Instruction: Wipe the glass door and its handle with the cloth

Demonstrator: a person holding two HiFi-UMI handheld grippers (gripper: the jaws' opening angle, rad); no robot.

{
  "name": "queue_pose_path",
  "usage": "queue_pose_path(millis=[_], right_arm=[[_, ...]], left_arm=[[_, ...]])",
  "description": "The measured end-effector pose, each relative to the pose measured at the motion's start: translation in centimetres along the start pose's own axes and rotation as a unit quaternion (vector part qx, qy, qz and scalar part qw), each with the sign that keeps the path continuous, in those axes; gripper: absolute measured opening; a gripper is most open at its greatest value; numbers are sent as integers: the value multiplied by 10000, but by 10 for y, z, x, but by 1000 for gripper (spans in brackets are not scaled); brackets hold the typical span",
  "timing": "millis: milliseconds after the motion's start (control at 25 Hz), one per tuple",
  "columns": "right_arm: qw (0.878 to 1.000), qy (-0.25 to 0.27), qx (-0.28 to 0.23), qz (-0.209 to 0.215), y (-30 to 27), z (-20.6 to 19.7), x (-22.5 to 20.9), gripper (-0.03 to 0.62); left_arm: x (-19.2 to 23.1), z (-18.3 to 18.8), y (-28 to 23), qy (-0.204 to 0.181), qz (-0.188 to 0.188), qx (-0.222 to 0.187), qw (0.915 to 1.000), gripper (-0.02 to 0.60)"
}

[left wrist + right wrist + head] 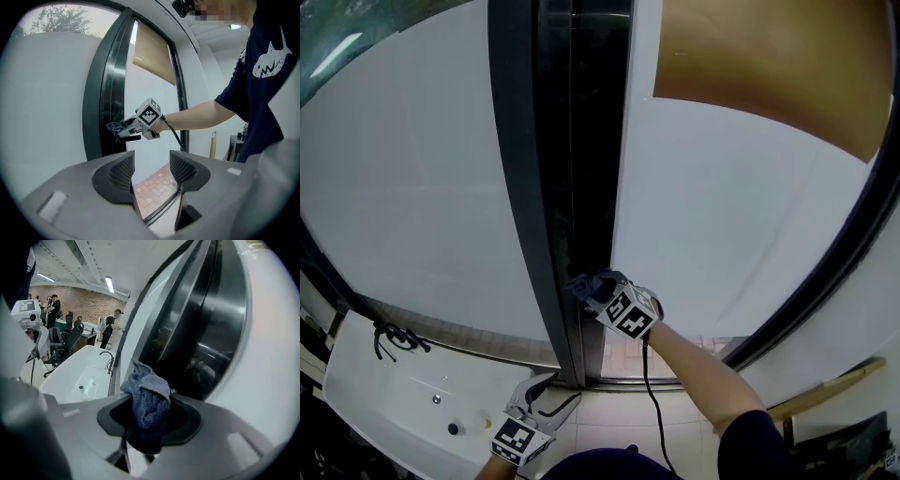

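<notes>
A frosted glass door (pixel 722 216) meets a dark vertical frame (pixel 546 187). My right gripper (pixel 589 289) is shut on a blue-grey cloth (pixel 147 404) and holds it against the dark edge of the door, low down. The cloth (pixel 117 126) also shows in the left gripper view, bunched at the tips of the right gripper (pixel 123 133). My left gripper (pixel 546 392) hangs low near the floor, open, with nothing between its jaws (pixel 151 172). No handle is clearly visible.
A white sink counter (pixel 403 394) with a dark tap (pixel 394 339) stands at the lower left. A tan blind (pixel 778 66) covers the top right pane. A wooden stick (pixel 825 382) leans at the right. Several people stand in the far room in the right gripper view.
</notes>
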State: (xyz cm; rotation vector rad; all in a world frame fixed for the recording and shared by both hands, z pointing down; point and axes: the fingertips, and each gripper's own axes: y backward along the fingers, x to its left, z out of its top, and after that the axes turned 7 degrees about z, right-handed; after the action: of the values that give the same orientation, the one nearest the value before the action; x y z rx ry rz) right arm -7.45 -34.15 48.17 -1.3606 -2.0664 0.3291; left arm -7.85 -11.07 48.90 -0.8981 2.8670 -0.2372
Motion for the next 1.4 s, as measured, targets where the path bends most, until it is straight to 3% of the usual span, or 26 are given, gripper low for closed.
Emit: queue_pose_path(millis=[160,480,760,880,1040,1240,1320,1400], right_arm=[[9991,333,280,-19,11,-15,-2,149],[9978,332,523,-217,50,-55,-19,147],[9909,589,1010,-669,76,-91,-33,147],[9872,972,780,-995,89,-86,-36,147],[9644,2276,604,-1202,86,-51,-36,147],[9199,3718,952,-806,43,-25,-21,147],[9170,3792,1046,-654,29,-26,-19,147],[9217,3686,1061,-581,25,-30,-22,147]], left_arm=[[-3,4,-6,-36,-23,-17,10000,230],[-13,7,-18,-82,-166,-62,9998,230],[-22,9,-24,-116,-277,-82,9995,230],[-22,9,-23,-113,-274,-74,9995,230],[-18,8,-22,-82,-221,3,9997,230],[-22,3,-26,-108,-224,-7,9997,230],[-24,5,-26,-93,-204,-29,9997,230],[-23,5,-26,-71,-161,-34,9998,229]])
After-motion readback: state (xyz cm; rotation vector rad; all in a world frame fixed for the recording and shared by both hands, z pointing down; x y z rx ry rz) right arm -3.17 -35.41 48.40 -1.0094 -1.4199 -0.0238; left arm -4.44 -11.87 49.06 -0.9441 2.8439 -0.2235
